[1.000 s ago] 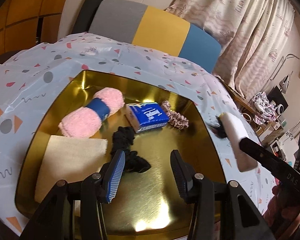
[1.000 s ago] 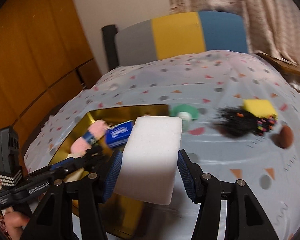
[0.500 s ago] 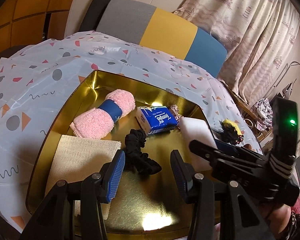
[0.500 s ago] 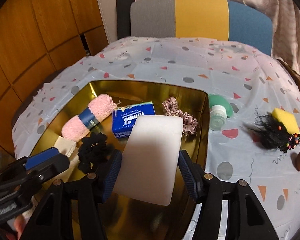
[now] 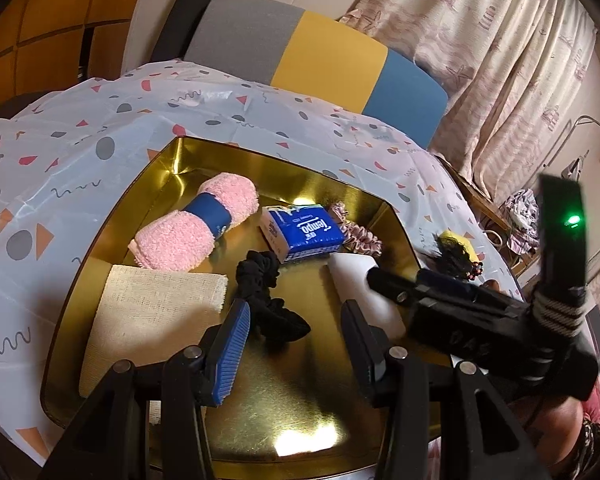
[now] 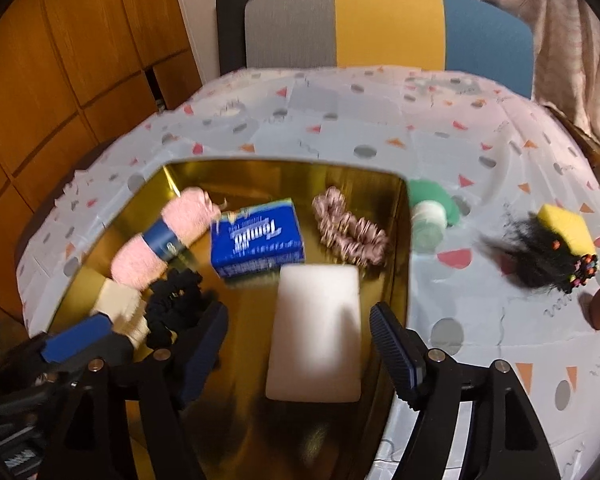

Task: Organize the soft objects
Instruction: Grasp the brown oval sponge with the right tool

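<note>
Two grippers over the gold tray [image 6: 400, 240]. Right gripper [image 6: 300, 344] jaws opening, pads clear of the white sponge [image 6: 316, 332], which lies between them on the tray floor by the tray's right wall. Left gripper [image 5: 296, 340] half spread, empty, above the black scrunchie [image 5: 268, 296]. Also in tray: pink towel roll [image 5: 196, 224], blue tissue pack [image 5: 304, 232], pink scrunchie [image 6: 348, 232], beige cloth [image 5: 148, 312].

Two scrunchies [image 6: 350, 232], two sponges [image 6: 316, 332]
</note>
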`<action>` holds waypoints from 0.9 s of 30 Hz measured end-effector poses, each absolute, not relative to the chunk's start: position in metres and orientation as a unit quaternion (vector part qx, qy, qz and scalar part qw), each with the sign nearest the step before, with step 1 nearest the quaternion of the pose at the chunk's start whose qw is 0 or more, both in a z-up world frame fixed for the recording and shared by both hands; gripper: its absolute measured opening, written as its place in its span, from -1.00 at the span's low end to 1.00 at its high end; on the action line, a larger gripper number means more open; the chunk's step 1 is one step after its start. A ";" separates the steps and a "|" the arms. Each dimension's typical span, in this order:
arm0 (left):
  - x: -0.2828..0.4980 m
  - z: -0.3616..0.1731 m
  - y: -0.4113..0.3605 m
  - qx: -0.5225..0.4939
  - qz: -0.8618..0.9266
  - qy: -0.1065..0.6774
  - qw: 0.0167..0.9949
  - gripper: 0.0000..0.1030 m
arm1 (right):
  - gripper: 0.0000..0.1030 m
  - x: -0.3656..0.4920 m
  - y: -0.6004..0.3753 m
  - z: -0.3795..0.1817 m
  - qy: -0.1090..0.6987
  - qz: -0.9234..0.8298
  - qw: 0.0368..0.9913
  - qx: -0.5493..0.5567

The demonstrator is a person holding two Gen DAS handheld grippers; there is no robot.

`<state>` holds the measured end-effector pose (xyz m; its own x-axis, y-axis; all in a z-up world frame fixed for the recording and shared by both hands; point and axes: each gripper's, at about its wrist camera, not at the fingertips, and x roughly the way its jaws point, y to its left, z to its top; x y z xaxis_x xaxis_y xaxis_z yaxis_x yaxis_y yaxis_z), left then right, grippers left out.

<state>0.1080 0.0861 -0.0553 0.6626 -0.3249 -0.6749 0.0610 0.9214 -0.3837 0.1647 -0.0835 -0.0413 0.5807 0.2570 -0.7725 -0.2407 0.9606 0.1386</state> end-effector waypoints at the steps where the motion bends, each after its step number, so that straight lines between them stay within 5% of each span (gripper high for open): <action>1: 0.108 -0.055 0.085 -0.166 -0.109 0.396 0.896 -0.07 | 0.45 0.162 -0.086 -0.036 0.426 0.138 0.894 0.013; 5: 0.107 -0.055 0.078 -0.161 -0.121 0.400 0.894 -0.07 | 0.62 0.152 -0.110 -0.018 0.389 0.116 0.913 0.041; 27: 0.054 -0.047 -0.034 -0.075 -0.285 0.404 0.866 -0.07 | 0.63 0.109 -0.285 -0.089 0.425 -0.063 0.900 0.074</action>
<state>0.0540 -0.0344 -0.0474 0.5102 -0.5549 -0.6572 0.4336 0.8258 -0.3607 0.1087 -0.2855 -0.0885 0.6307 -0.0507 -0.7744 0.1760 0.9812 0.0791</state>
